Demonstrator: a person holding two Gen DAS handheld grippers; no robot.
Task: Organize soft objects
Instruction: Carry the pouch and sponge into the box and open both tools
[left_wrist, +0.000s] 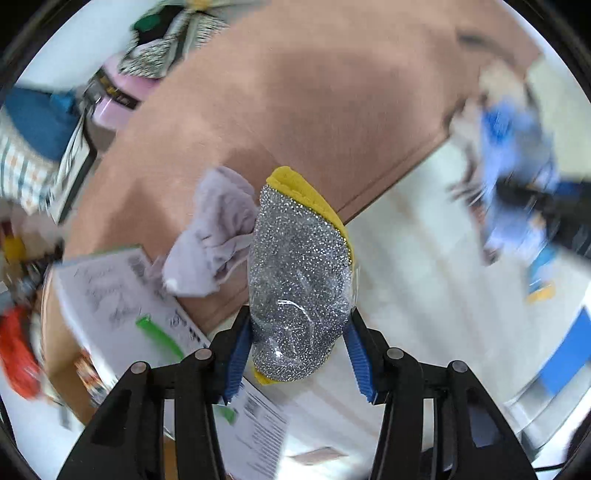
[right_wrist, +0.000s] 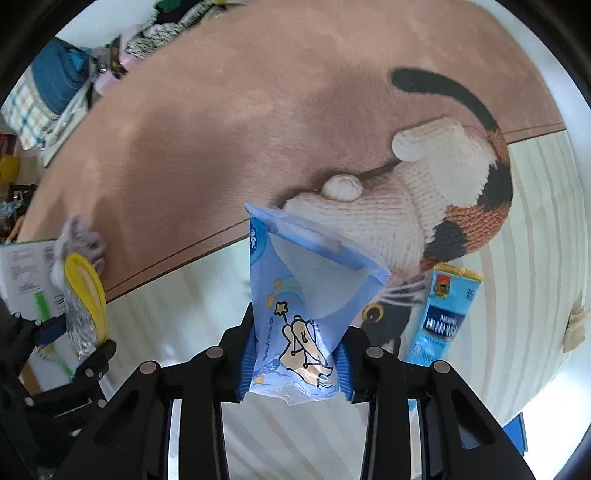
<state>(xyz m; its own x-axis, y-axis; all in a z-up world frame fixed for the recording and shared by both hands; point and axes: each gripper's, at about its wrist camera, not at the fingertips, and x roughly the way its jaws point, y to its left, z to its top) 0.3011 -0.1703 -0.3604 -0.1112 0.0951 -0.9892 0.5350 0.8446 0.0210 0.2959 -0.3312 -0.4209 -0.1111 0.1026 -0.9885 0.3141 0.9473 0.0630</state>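
Observation:
My left gripper (left_wrist: 299, 350) is shut on a silver-and-yellow scrub sponge in clear wrap (left_wrist: 299, 280), held above the floor; the sponge also shows at the left of the right wrist view (right_wrist: 83, 299). My right gripper (right_wrist: 295, 354) is shut on a light blue tissue pack with a cartoon print (right_wrist: 299, 314), also held up. In the left wrist view it shows as a blurred blue shape (left_wrist: 517, 177) at the right. A grey cloth (left_wrist: 218, 236) lies on the pink rug (left_wrist: 295, 92) behind the sponge.
A knitted cat-shaped mat (right_wrist: 443, 206) lies at the rug's edge, with a blue sachet packet (right_wrist: 447, 314) beside it on the pale floor (right_wrist: 535, 240). A white printed box (left_wrist: 122, 295) sits at the left. Folded clothes and bags (right_wrist: 55, 88) pile up at the far left.

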